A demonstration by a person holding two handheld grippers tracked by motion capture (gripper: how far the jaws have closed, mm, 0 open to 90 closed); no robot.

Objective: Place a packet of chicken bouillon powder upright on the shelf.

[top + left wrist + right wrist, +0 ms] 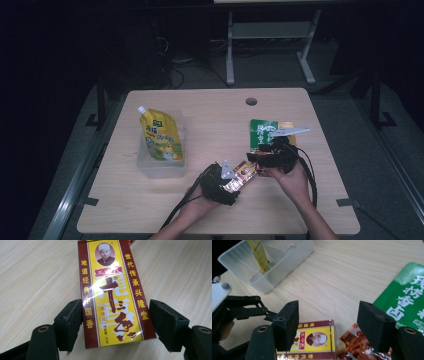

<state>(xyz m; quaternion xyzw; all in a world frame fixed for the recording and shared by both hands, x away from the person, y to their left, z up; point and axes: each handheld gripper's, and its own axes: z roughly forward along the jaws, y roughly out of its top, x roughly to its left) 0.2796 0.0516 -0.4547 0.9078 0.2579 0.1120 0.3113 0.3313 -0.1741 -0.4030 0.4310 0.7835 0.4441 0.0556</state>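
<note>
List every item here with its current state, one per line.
Spice box: flat on the table between the left gripper jaws, not squeezed.
Right gripper: open, over the box end.
Yellow pouch: in the clear tub, cap on.
Green packet: lying flat.
Red snack packet: lying beside the box.

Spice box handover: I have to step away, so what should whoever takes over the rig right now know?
Left gripper: jaws straddle the red-and-yellow spice box, left pad touching its edge, right pad apart; no grip yet.
Right gripper: open, above the box's far end.
Box lies flat on the table.
Yellow pouch already stands in the clear bin; green packet lies on the table.
Probably left: grip the box and bin it, then the packet.
</note>
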